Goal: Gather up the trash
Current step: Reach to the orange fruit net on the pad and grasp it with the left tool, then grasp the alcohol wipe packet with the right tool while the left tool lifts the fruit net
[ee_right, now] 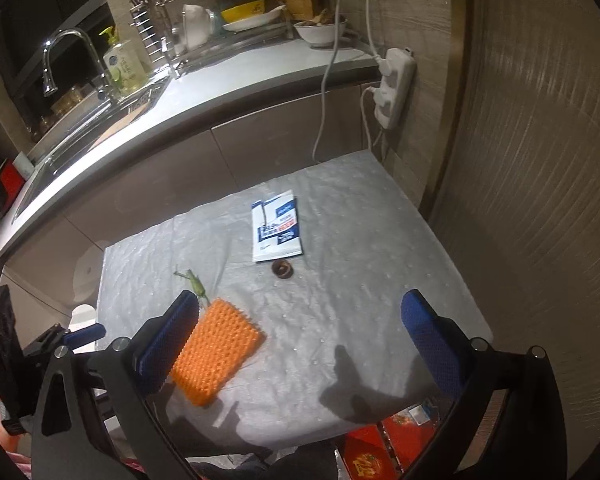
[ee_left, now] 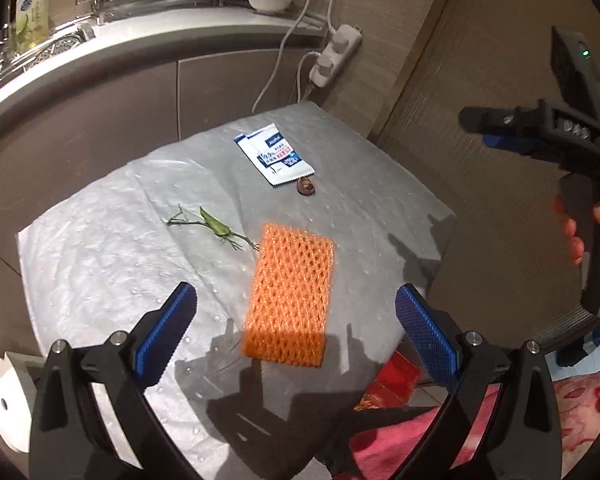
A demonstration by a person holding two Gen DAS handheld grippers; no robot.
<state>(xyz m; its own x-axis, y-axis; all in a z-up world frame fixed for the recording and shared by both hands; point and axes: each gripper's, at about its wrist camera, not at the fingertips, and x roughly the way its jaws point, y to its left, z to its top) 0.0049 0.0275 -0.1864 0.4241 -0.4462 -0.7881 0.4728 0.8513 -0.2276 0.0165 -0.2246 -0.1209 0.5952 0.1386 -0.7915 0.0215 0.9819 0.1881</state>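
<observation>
Kitchen setting: a grey countertop with a sink, dish rack and bowls runs behind a small table covered by a white dimpled plastic sheet (ee_left: 100,264). Four pieces of trash lie on the sheet.

One flat white-and-blue wipe sachet (ee_left: 274,156) sits toward the far edge; the word "Alcohol" and "99" are legible on it, the rest of the print is too small to read. One small brown round scrap (ee_left: 306,187) lies just beside the sachet's near corner. One green stem with a leaf (ee_left: 214,229) lies nearer the left edge. One orange foam-mesh fruit sleeve (ee_left: 290,300) lies toward the near edge, its far-left corner close to the stem tip.

One white power strip (ee_right: 394,88) hangs on the wall past the far right corner, with plugs in it.

Left gripper (ee_left: 296,320): blue pads spread wide, nothing between them, above the orange sleeve. Right gripper (ee_right: 300,328): jaws likewise wide apart and empty, above the sheet's near half; lettering on its body unreadable.
</observation>
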